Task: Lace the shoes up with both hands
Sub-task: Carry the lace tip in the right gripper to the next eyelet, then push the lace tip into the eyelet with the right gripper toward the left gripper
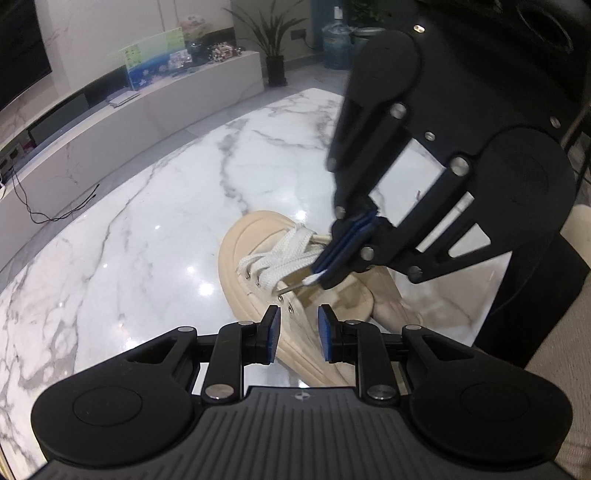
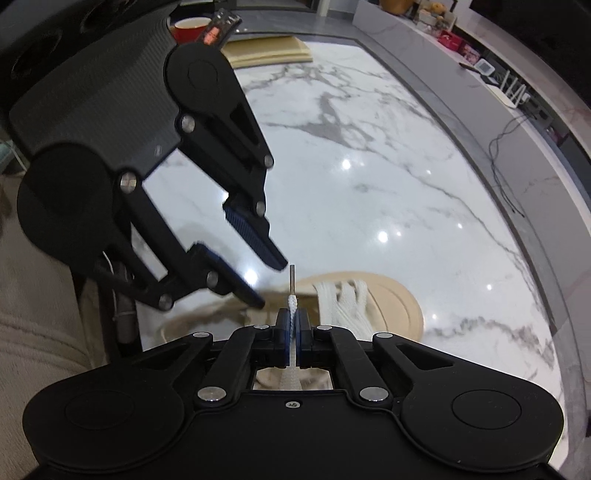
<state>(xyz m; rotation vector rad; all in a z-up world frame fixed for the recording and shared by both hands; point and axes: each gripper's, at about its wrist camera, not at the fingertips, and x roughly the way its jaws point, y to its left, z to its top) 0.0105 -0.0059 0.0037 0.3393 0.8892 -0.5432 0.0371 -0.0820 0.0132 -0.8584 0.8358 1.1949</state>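
Note:
A beige shoe [image 1: 236, 251] with white laces [image 1: 280, 258] lies on the marble table [image 1: 147, 221]. My right gripper [image 1: 325, 273] is shut on the white lace end; its metal tip [image 1: 290, 285] sticks out toward the eyelets. In the right wrist view the right gripper [image 2: 293, 325] pinches the lace, with the metal tip [image 2: 291, 277] pointing up past the pads. My left gripper [image 1: 298, 325] is open and empty, just above the shoe's side. It also shows in the right wrist view [image 2: 271, 284], its jaws apart beside the metal tip. The shoe [image 2: 399, 299] lies beyond.
A dark cable [image 1: 55, 210] lies on the floor beyond the table's left edge. A low white bench [image 1: 147, 99] with boxes stands behind. A red cup [image 2: 190, 29] and a beige pad [image 2: 266, 51] sit at the table's far end.

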